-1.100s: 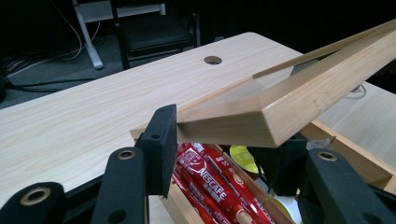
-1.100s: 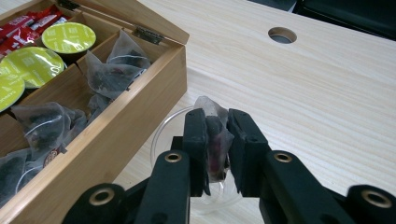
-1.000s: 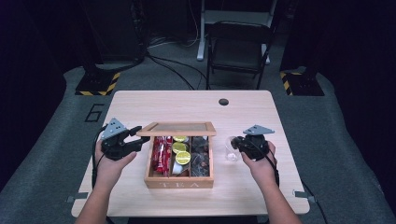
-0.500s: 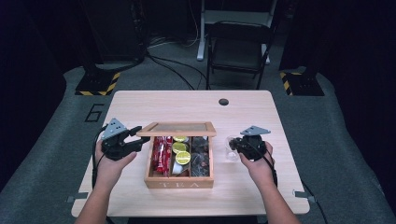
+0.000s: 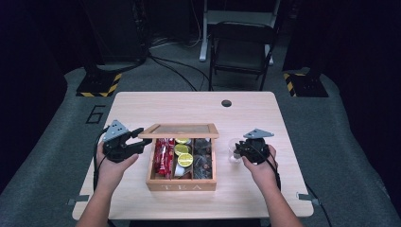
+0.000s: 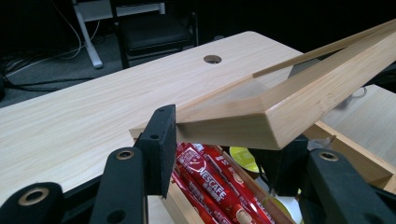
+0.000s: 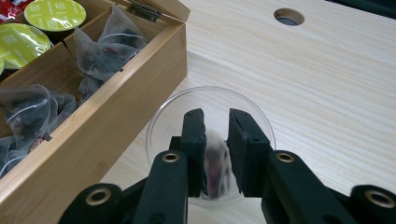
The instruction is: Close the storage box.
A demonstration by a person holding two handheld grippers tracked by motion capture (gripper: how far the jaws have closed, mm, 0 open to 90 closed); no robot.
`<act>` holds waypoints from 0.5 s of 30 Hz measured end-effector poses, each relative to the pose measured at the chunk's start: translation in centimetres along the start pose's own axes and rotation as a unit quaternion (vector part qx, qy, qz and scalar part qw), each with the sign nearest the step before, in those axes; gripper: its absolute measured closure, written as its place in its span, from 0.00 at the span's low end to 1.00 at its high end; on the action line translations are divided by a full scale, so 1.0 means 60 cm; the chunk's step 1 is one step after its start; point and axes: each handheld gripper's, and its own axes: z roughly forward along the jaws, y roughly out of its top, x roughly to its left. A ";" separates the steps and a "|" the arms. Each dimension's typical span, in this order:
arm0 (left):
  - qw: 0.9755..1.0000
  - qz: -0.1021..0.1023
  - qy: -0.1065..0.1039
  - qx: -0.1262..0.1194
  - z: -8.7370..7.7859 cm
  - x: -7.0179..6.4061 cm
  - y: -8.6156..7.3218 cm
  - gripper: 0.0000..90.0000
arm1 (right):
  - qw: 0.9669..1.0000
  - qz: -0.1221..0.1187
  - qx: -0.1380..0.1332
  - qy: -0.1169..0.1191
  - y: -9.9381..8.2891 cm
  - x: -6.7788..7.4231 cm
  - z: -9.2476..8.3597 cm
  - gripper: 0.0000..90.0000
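A wooden tea box (image 5: 182, 185) stands at the table's front middle. Its glass-panelled lid (image 5: 182, 130) is raised, and my left gripper (image 5: 142, 137) is shut on the lid's left corner (image 6: 299, 107). Inside lie red coffee sticks (image 6: 210, 179), green-topped capsules (image 7: 53, 13) and pyramid tea bags (image 7: 102, 51). To the right of the box my right gripper (image 7: 217, 121) reaches down into a clear cup (image 7: 163, 121). A tea bag (image 7: 217, 170) sits between its pads. These jaws have just been opening slightly, and the bag still fills the gap.
A round cable hole (image 5: 226, 102) lies in the tabletop behind the box. Beyond the far edge stand a dark chair (image 5: 241, 47) and cables on the floor. Bare wood surrounds the box on the left and at the far side.
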 end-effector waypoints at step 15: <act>1.000 -0.001 0.000 0.001 0.000 0.000 0.000 0.57 | 1.000 -0.001 -0.023 0.010 0.012 0.007 -0.021 0.76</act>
